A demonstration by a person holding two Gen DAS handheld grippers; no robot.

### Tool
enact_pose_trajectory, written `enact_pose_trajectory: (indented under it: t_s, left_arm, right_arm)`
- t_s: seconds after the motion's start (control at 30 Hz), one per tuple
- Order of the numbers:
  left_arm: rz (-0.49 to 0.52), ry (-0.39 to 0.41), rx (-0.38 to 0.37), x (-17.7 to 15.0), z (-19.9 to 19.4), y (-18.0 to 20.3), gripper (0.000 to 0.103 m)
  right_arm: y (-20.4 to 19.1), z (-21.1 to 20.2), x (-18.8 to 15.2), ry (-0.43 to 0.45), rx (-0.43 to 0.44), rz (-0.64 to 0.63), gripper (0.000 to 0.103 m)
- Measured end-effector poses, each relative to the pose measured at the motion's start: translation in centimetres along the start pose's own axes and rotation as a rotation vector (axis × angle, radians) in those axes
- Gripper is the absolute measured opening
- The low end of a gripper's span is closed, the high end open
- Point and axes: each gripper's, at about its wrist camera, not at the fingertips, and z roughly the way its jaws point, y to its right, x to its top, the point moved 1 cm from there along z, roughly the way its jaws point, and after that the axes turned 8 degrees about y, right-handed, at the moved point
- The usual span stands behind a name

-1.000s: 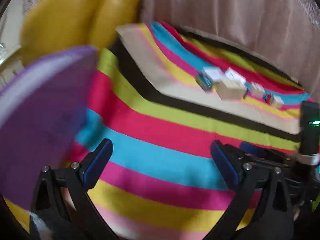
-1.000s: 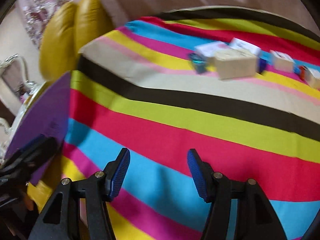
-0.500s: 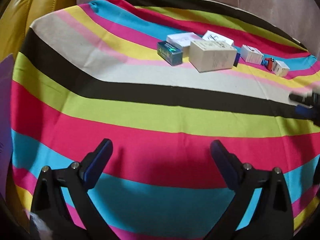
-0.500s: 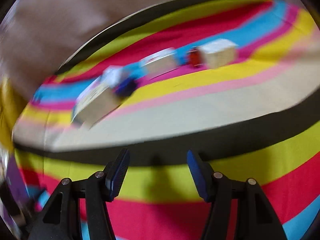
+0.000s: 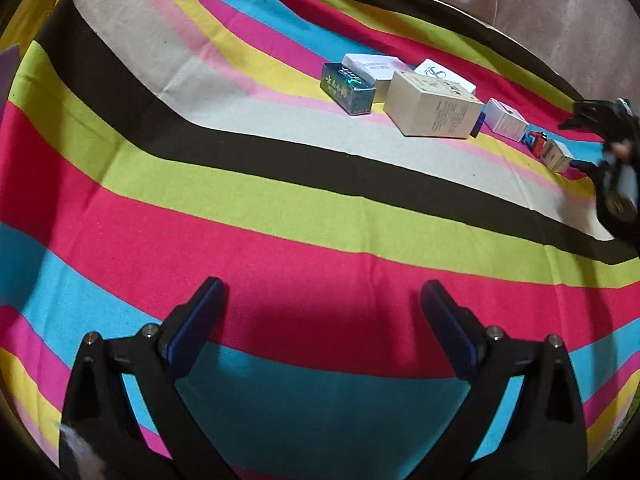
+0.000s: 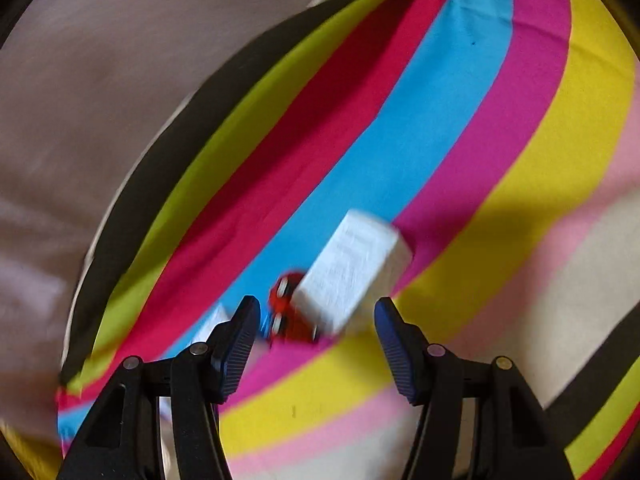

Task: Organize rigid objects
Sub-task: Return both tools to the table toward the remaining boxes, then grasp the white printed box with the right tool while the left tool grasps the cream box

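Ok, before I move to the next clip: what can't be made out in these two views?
- Right wrist view: motion blur smears the small white box and the red item beside it; no print is readable, and the red item can't be identified.
- Right wrist view: another white box is mostly hidden behind the right hand-held gripper.
- Left wrist view: the dark blue item is hidden behind the beige box.
- Left wrist view: box lettering is too small.

Matt cloth [image 5: 280, 208] — glossy teal box [image 5: 347, 89]
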Motion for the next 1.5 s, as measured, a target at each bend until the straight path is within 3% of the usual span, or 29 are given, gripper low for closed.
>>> enact_pose_trajectory:
  t_s: [0.23, 0.37, 0.43, 0.5, 0.63, 0.73, 0.83, 0.97, 1.07, 1.23, 1.27, 1.33, 1.37, 1.43, 1.5]
  left_arm:
    - [0.018, 0.000, -0.002, 0.1, 0.2, 0.3, 0.099]
    - [0.017, 0.001, -0.001, 0.1, 0.2, 0.3, 0.099]
    - [0.022, -0.002, 0.004, 0.1, 0.3, 0.4, 0.099]
    - [0.043, -0.013, 0.019, 0.1, 0.4, 0.8, 0.099]
    - [0.115, -0.049, 0.004, 0.6, 1.2, 1.9, 0.099]
    - [0.199, -0.011, 0.005, 2.7, 2.2, 3.6, 0.099]
    - [0.345, 0.061, -0.029, 6.6, 3.9, 6.6, 0.099]
    - [0.660, 0.089, -0.103, 10.9, 7.4, 11.2, 0.099]
    - [0.815, 0.032, -0.126, 13.9, 10.9, 13.1, 0.099]
    - [0.765, -0.162, -0.268, 16.7, 15.1, 13.5, 0.098]
    - [0.756, -0.214, -0.303, 16.5, 15.7, 13.7, 0.087]
    - [0.792, -0.218, -0.331, 15.6, 15.0, 14.2, 0.071]
    - [0.780, -0.252, -0.384, 15.1, 14.4, 14.3, 0.055]
    - [0.785, -0.249, -0.422, 14.0, 12.9, 14.6, 0.055]
    - [0.819, -0.192, -0.348, 13.2, 12.3, 14.6, 0.056]
  right_arm:
    - [-0.9, 4.5, 1.3, -0.009, -0.255, -0.035, 0.061]
    - [-1.5, 5.1, 0.6, -0.028, -0.308, -0.136, 0.060]
    - [-1.6, 4.6, -0.3, -0.039, -0.275, -0.204, 0.057]
    - [-1.0, 3.5, -1.2, -0.033, -0.226, -0.249, 0.044]
    - [0.2, 0.6, -3.1, -0.057, -0.100, -0.394, 0.042]
    - [1.0, -2.4, -5.9, -0.084, -0.012, -0.535, 0.042]
    - [2.0, -5.0, -9.3, -0.115, 0.036, -0.633, 0.042]
    - [3.5, -7.3, -11.4, -0.131, 0.101, -0.645, 0.042]
    - [4.4, -8.5, -11.9, -0.133, 0.132, -0.603, 0.042]
    - [4.6, -9.0, -11.8, -0.114, 0.145, -0.590, 0.043]
    - [4.8, -8.9, -11.7, -0.114, 0.151, -0.585, 0.043]
    - [5.2, -8.9, -11.9, -0.115, 0.163, -0.584, 0.043]
    - [5.2, -8.9, -12.0, -0.115, 0.165, -0.586, 0.043]
    - [5.2, -9.1, -12.0, -0.112, 0.168, -0.599, 0.043]
    - [5.1, -9.2, -12.1, -0.105, 0.165, -0.614, 0.043]
